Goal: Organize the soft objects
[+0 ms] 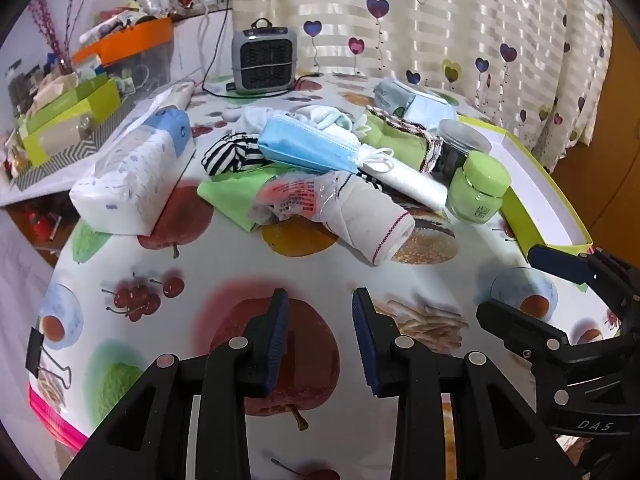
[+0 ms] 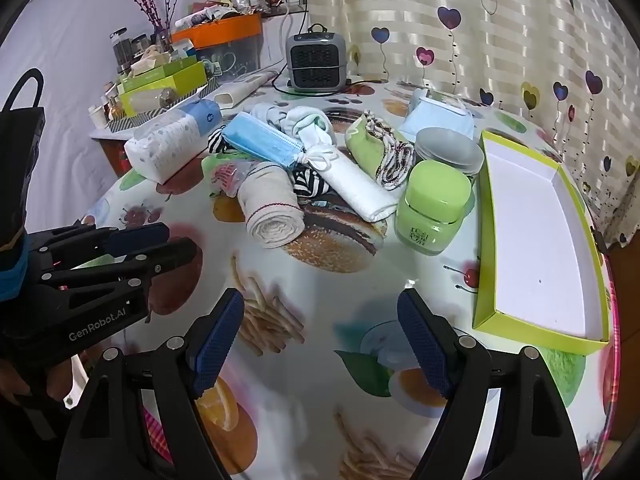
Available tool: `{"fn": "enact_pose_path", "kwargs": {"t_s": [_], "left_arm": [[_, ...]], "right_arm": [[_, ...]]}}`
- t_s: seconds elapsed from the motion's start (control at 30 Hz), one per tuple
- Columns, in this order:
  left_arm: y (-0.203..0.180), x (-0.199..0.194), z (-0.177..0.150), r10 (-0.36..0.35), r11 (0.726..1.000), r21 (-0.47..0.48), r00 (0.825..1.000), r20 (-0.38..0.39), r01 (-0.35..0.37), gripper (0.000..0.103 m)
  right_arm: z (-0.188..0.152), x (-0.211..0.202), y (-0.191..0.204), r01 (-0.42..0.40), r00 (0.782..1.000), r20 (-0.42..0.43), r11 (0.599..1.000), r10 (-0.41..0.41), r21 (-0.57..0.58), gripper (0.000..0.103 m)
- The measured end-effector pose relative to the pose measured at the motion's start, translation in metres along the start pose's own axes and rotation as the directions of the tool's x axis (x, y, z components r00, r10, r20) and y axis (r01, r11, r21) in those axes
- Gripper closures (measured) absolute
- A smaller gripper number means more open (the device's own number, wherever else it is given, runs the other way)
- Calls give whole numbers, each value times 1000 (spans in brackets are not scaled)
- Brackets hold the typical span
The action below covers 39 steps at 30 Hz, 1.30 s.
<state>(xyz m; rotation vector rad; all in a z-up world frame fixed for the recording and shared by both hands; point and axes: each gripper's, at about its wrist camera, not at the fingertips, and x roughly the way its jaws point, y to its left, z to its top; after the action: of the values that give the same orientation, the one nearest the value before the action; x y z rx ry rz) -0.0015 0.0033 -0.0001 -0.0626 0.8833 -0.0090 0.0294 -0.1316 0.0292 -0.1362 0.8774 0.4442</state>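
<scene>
A heap of soft things lies mid-table: a rolled beige cloth [image 1: 372, 220] [image 2: 272, 208], a blue face-mask pack [image 1: 308, 148] [image 2: 260, 140], a folded white towel [image 1: 412, 184] [image 2: 356, 188], a striped cloth [image 1: 228, 156], a green cloth [image 1: 232, 196] and a green pouch [image 1: 396, 140] [image 2: 368, 144]. A tissue pack [image 1: 136, 172] [image 2: 168, 140] lies to the left. An empty green-walled box [image 1: 536, 184] [image 2: 536, 240] sits on the right. My left gripper [image 1: 320, 304] hovers open near the table's front edge with nothing between its fingers. My right gripper [image 2: 320, 304] stands wide open beside it, also empty.
A green jar [image 1: 478, 188] [image 2: 434, 208] and a grey-lidded jar [image 1: 460, 140] [image 2: 448, 152] stand between heap and box. A small heater [image 1: 264, 60] with its cable is at the back. Cluttered boxes fill a side shelf [image 2: 160, 92]. A binder clip [image 1: 44, 356] grips the tablecloth edge.
</scene>
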Motion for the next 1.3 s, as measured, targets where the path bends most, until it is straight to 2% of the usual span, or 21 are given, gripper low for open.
{"fn": "enact_pose_path", "kwargs": {"t_s": [0.4, 0.6, 1.3], "left_arm": [[0, -2, 2, -28, 999, -15, 1000, 14, 29, 72], [1, 3, 2, -13, 1000, -21, 1000, -5, 13, 72], [2, 5, 3, -9, 1000, -19, 1000, -1, 9, 72]], "right_arm": [[1, 0, 0, 1, 1000, 1, 1000, -1, 0, 24], [2, 0, 0, 1, 1000, 1, 1000, -1, -1, 24], [3, 0, 3, 1, 1000, 5, 1000, -1, -6, 24]]}}
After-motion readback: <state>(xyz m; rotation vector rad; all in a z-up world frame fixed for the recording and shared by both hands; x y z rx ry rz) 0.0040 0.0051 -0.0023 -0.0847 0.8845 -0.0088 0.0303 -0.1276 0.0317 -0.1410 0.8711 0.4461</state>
